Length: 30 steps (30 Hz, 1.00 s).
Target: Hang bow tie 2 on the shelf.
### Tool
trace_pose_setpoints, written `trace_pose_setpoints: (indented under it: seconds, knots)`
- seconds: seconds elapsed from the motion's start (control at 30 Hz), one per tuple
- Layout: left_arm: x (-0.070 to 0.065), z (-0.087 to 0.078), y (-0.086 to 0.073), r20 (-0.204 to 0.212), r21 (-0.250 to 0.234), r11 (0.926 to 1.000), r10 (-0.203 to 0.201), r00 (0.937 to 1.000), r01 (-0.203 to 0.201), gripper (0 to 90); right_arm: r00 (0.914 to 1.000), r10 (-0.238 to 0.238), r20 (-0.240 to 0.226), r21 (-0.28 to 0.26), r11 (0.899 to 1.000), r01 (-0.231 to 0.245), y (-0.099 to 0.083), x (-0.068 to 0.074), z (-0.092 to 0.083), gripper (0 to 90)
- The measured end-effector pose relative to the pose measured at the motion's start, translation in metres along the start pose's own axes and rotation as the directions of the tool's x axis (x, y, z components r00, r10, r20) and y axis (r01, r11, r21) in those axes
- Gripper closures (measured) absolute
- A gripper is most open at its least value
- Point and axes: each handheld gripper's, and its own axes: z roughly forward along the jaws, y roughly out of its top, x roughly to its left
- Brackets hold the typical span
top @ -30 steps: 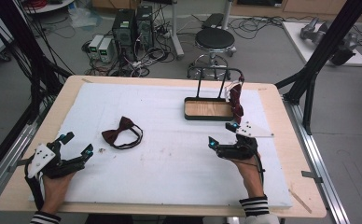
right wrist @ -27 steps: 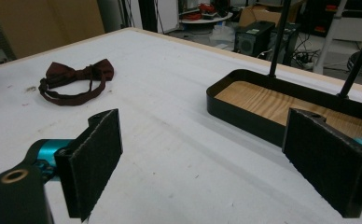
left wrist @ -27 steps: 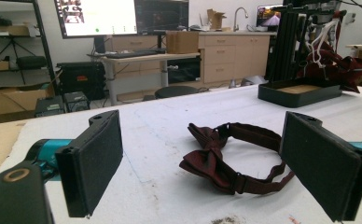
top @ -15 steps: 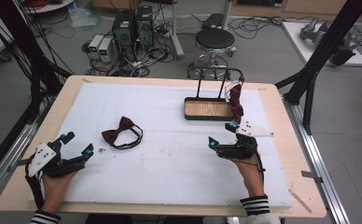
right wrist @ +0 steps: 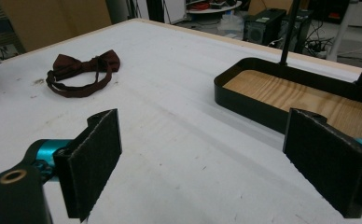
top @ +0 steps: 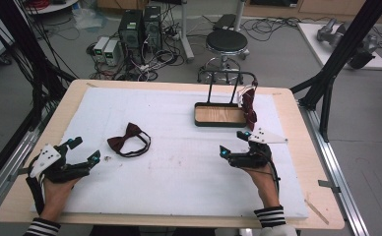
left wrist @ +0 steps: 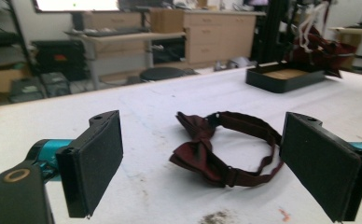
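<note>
Maroon bow tie (top: 128, 139) near left hand-held gripper (top: 84, 149), jaws apart; right hand-held gripper (top: 233, 142) likewise apart.

Bow tie (top: 128, 139), tray (top: 219, 115) on table (top: 179, 162)

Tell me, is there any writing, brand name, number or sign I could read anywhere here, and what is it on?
None can be read.
The bow tie, the tray and the white table cover carry no print.
The left tool and right tool show no label or number.
The computer towers and small boxes on the floor behind the table are too small and blurred to show any marking.
</note>
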Motion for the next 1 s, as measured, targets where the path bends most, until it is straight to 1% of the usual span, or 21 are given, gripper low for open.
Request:
trace_pose_setpoints:
  seconds: [0.07, 0.17, 0.27, 0.3, 0.33, 0.37, 0.4, 0.43, 0.47, 0.5, 0.57, 0.6, 0.63, 0.67, 0.7, 0.73, 0.8, 0.83, 0.93, 0.97, 1.0]
  knots:
    - [0.000, 0.002, 0.005, 0.013, 0.022, 0.9996, 0.017, 0.9998, -0.018, 13.8, 1.0000, 0.007, -0.004, -0.004, 1.000, -0.007, 0.000, 0.000, 0.000, 10.8]
    - [0.002, 0.007, 0.011, 0.039, 0.055, 0.9981, 0.024, 0.9989, -0.027, 13.8, 0.9998, 0.014, -0.011, -0.010, 1.000, -0.014, 0.001, 0.001, -0.002, 10.8]
    - [0.005, 0.013, 0.018, 0.054, 0.101, 0.9939, 0.039, 0.9978, -0.044, 13.8, 0.9998, 0.005, -0.017, -0.028, 1.000, -0.006, 0.001, 0.001, -0.004, 10.8]
    - [0.006, 0.016, 0.020, 0.060, 0.114, 0.9927, 0.034, 0.9976, -0.041, 13.8, 0.9996, 0.015, -0.024, -0.026, 1.000, -0.016, 0.001, 0.001, -0.005, 10.8]
    - [0.007, 0.018, 0.023, 0.070, 0.130, 0.9906, 0.034, 0.9970, -0.043, 13.8, 0.9996, 0.011, -0.025, -0.034, 0.999, -0.012, 0.002, 0.001, -0.005, 10.8]
    - [0.009, 0.021, 0.025, 0.079, 0.149, 0.9879, 0.029, 0.9965, -0.041, 13.8, 0.9994, 0.018, -0.029, -0.031, 0.999, -0.019, 0.002, 0.001, -0.006, 10.8]
    - [0.010, 0.024, 0.027, 0.086, 0.170, 0.9845, 0.030, 0.9959, -0.045, 13.8, 0.9995, 0.014, -0.030, -0.040, 0.999, -0.015, 0.002, 0.001, -0.006, 10.8]
    - [0.011, 0.027, 0.028, 0.091, 0.188, 0.9810, 0.029, 0.9954, -0.046, 13.8, 0.9992, 0.019, -0.034, -0.041, 0.999, -0.021, 0.002, 0.001, -0.007, 10.8]
    - [0.012, 0.030, 0.030, 0.099, 0.209, 0.9766, 0.030, 0.9946, -0.051, 13.8, 0.9991, 0.009, -0.041, -0.052, 0.999, -0.012, 0.002, 0.001, -0.007, 10.8]
    - [0.014, 0.033, 0.031, 0.108, 0.226, 0.9726, 0.031, 0.9937, -0.055, 13.8, 0.9986, 0.013, -0.051, -0.059, 0.998, -0.016, 0.003, 0.001, -0.008, 10.8]
    - [0.017, 0.038, 0.033, 0.129, 0.256, 0.9652, 0.022, 0.9915, -0.054, 13.8, 0.9974, 0.018, -0.069, -0.072, 0.997, -0.023, 0.003, 0.002, -0.009, 10.7]
    - [0.018, 0.041, 0.033, 0.141, 0.272, 0.9606, 0.018, 0.9899, -0.056, 13.8, 0.9969, 0.005, -0.079, -0.083, 0.997, -0.012, 0.003, 0.001, -0.008, 10.7]
    - [0.020, 0.043, 0.033, 0.143, 0.286, 0.9566, 0.013, 0.9896, -0.054, 13.8, 0.9961, 0.010, -0.088, -0.080, 0.997, -0.017, 0.003, 0.002, -0.008, 10.5]
    - [0.021, 0.046, 0.033, 0.146, 0.304, 0.9509, 0.014, 0.9892, -0.058, 13.8, 0.9956, 0.013, -0.093, -0.076, 0.997, -0.020, 0.003, 0.002, -0.008, 10.5]
    - [0.022, 0.048, 0.033, 0.148, 0.323, 0.9443, 0.015, 0.9889, -0.063, 13.8, 0.9958, -0.001, -0.091, -0.080, 0.997, -0.006, 0.003, 0.001, -0.007, 10.5]
    - [0.023, 0.051, 0.033, 0.148, 0.337, 0.9392, 0.017, 0.9889, -0.066, 13.8, 0.9954, 0.007, -0.096, -0.073, 0.997, -0.014, 0.003, 0.002, -0.007, 10.4]
    - [0.024, 0.054, 0.033, 0.151, 0.359, 0.9308, 0.015, 0.9883, -0.069, 13.9, 0.9957, 0.003, -0.092, -0.074, 0.997, -0.010, 0.003, 0.002, -0.007, 9.7]
    - [0.025, 0.056, 0.033, 0.154, 0.368, 0.9270, 0.018, 0.9879, -0.074, 14.0, 0.9955, 0.009, -0.094, -0.071, 0.997, -0.016, 0.003, 0.002, -0.007, 9.7]
    - [0.028, 0.061, 0.032, 0.168, 0.405, 0.9103, 0.017, 0.9857, -0.085, 14.5, 0.9956, 0.005, -0.094, -0.073, 0.997, -0.012, 0.003, 0.002, -0.006, 9.7]
    - [0.029, 0.063, 0.032, 0.169, 0.414, 0.9067, 0.010, 0.9855, -0.080, 14.7, 0.9950, 0.007, -0.099, -0.073, 0.997, -0.015, 0.003, 0.002, -0.006, 9.7]
    - [0.031, 0.065, 0.031, 0.176, 0.432, 0.8984, 0.003, 0.9844, -0.080, 14.8, 0.9949, 0.009, -0.100, -0.074, 0.997, -0.017, 0.003, 0.002, -0.006, 9.7]
